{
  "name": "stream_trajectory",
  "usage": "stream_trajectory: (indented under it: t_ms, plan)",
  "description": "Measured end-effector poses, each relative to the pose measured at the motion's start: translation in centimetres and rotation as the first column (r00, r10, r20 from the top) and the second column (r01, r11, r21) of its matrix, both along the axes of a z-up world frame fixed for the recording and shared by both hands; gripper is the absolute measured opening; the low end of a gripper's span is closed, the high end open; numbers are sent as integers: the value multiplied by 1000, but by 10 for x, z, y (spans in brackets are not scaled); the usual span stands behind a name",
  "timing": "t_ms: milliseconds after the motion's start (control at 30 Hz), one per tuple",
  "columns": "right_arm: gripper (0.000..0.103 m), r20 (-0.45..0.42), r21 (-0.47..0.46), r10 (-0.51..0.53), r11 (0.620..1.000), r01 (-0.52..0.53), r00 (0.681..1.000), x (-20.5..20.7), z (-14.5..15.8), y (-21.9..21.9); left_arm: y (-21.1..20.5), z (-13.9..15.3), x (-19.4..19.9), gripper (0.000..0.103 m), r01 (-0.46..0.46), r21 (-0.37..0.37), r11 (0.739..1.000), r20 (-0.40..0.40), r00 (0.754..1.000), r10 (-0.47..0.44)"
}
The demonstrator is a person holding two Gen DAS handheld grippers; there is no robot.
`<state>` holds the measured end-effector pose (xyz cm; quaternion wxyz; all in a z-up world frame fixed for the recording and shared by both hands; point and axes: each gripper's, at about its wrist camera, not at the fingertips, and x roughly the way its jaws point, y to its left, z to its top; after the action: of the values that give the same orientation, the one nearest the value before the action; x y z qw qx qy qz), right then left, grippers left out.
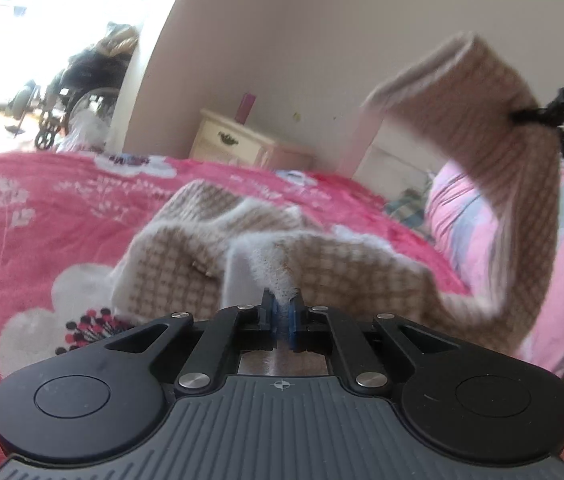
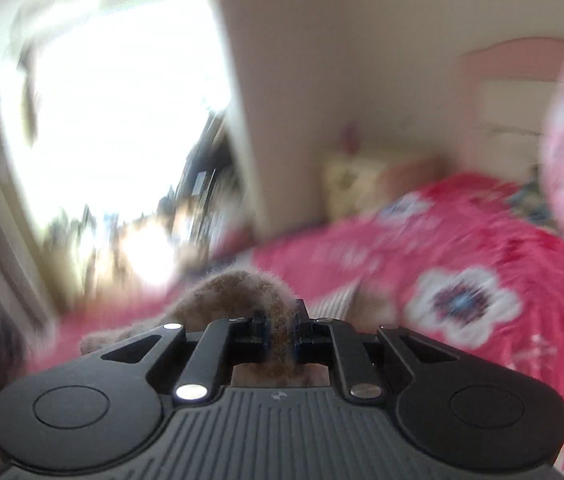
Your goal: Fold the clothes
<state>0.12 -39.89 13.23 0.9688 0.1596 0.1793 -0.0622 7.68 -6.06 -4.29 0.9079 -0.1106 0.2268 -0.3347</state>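
A beige checked fleece garment (image 1: 186, 264) lies crumpled on the pink flowered bedspread (image 1: 42, 208). My left gripper (image 1: 281, 312) is shut on a fuzzy white edge of it, low over the bed. In the left wrist view the right gripper (image 1: 530, 117) comes in from the right edge, shut on another part of the garment and holding it high, so a long strip hangs down between the two grips. The right wrist view is blurred; there the right gripper (image 2: 282, 330) pinches a thick brown fold of the fleece (image 2: 238, 284) between its pads.
A cream nightstand (image 1: 234, 144) with a dark pink box stands by the wall beyond the bed. A pink and lilac striped pillow or quilt (image 1: 478, 216) lies at the right. A wheelchair (image 1: 70, 108) stands in the bright doorway at far left.
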Motion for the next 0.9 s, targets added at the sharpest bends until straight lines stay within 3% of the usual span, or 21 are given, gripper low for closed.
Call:
stream_trajectory:
  t_ms: [100,167,233,300,367,400,433,467,500,533,567,600,633,733,833,900]
  plan:
    - [12,16,21,-101,995,100,995,-34,11,-30,10,9,-20,2,28,4,1000,32,999,-28]
    - [12,-67,-21,-111,994,110,992,-48,6,-36,14,11,-36,2,55,23,998,33,998,-56]
    - [13,-221,-95,-105,992,85,970,-51,-16,-33,15,9,-53,2,91,66,994,33,995,-94]
    - [17,-394,-129,-89,991,41,915,-44,-51,-30,12,-1,-70,2,152,133,979,27,987,-157]
    - [23,-569,-158,-64,987,-33,820,-32,-96,-25,8,-11,-85,2,216,200,956,9,975,-222]
    - [33,-643,-170,-53,983,-76,764,-28,-116,-21,6,-16,-92,2,245,236,940,-4,968,-251]
    - [42,-700,-179,-45,977,-115,712,-27,-132,-17,4,-23,-96,3,282,275,919,-31,958,-285]
    - [42,-740,-191,-46,971,-144,671,-26,-143,-11,2,-29,-99,3,313,311,897,-62,949,-310]
    - [42,-758,-208,-50,963,-169,651,-25,-146,-6,4,-32,-102,5,327,335,884,-80,944,-319]
    - [45,-750,-224,-44,956,-191,660,-25,-141,-1,7,-34,-103,5,341,348,873,-102,940,-326]
    - [50,-723,-236,-31,950,-206,690,-27,-128,2,12,-33,-102,6,347,344,872,-127,938,-324]
    - [60,-691,-247,-19,946,-212,723,-30,-112,3,20,-32,-100,8,344,329,879,-152,938,-311]
    - [68,-651,-255,-5,943,-213,759,-35,-96,6,29,-30,-97,17,340,309,888,-178,938,-297]
    - [83,-511,-231,89,944,-236,855,-48,-49,13,60,-23,-87,35,291,213,933,-243,940,-238]
    - [90,-428,-213,193,928,-306,883,-30,-33,33,82,-17,-65,39,185,102,977,-266,952,-152]
    - [90,-425,-228,257,897,-378,868,0,-40,56,81,-15,-49,46,119,56,991,-255,962,-101]
